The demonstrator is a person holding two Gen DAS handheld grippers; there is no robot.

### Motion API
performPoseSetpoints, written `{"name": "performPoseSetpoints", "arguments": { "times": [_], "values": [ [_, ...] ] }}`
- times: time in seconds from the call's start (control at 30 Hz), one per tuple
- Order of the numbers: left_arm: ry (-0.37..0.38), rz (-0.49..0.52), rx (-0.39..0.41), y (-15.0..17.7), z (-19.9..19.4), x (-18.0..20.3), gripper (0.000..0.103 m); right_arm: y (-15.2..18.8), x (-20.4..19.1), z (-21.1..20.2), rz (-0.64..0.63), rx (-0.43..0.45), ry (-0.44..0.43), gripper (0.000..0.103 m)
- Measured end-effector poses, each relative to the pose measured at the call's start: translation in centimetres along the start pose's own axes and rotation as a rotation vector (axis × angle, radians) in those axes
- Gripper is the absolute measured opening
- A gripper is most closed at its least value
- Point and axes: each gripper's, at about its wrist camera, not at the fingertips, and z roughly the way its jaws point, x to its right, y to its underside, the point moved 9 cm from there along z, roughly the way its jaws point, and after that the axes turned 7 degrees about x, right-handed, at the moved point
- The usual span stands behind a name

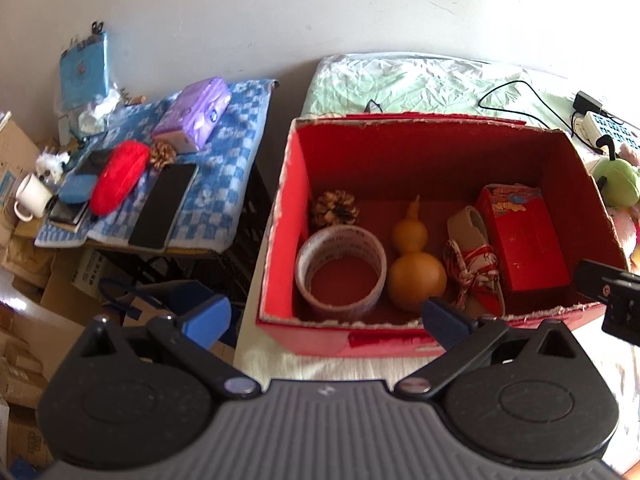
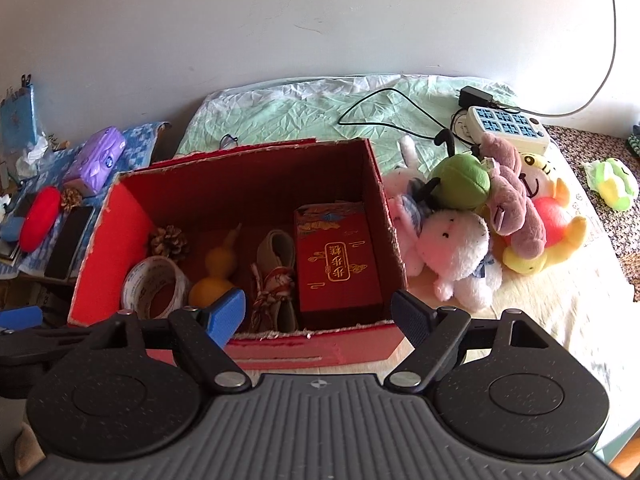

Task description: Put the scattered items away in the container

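A red cardboard box (image 1: 280, 216) (image 2: 100, 248) stands open on the bed. It holds a tape roll (image 1: 340, 272) (image 2: 154, 286), a pine cone (image 1: 334, 208) (image 2: 170, 242), a yellow gourd (image 1: 416, 264) (image 2: 218, 268), a small shoe with red-white laces (image 1: 474, 256) (image 2: 274, 280) and a red packet box (image 1: 524, 240) (image 2: 338, 264). My left gripper (image 1: 326, 320) is open and empty, at the box's near wall. My right gripper (image 2: 320, 320) is open and empty, at the near wall too.
A side table with a blue checked cloth (image 1: 236, 152) carries a purple tissue pack (image 1: 196, 114), a red case (image 1: 118, 182), a second pine cone (image 1: 162, 154), a phone (image 1: 164, 206) and a mug (image 1: 32, 196). Plush toys (image 2: 472, 216) and a power strip (image 2: 508, 128) lie right of the box.
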Motion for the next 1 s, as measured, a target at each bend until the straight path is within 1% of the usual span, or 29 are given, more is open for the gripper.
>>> {"name": "performPoseSetpoints", "arguments": {
  "times": [0.1,0.23,0.37,0.67,1.0],
  "values": [
    [0.007,-0.014,-0.002,-0.6,0.7,0.0,0.102,-0.3,0.5,0.9,0.017,-0.008,0.013,0.083],
    [0.0,-0.034,0.02,-1.9,1.6,-0.2,0.102,-0.9,0.7,1.8,0.025,-0.006,0.024,0.083],
    [-0.002,-0.05,0.025,-2.7,2.5,-0.2,0.102,-1.4,0.6,2.6,0.023,-0.01,0.021,0.083],
    [0.011,-0.048,0.004,-2.6,4.1,0.6,0.102,-2.0,0.1,3.7,0.0,-0.016,-0.007,0.083],
    [0.013,-0.034,0.0,-2.8,4.4,1.2,0.102,-2.4,-0.3,4.3,-0.02,-0.022,-0.03,0.082]
  ]
}}
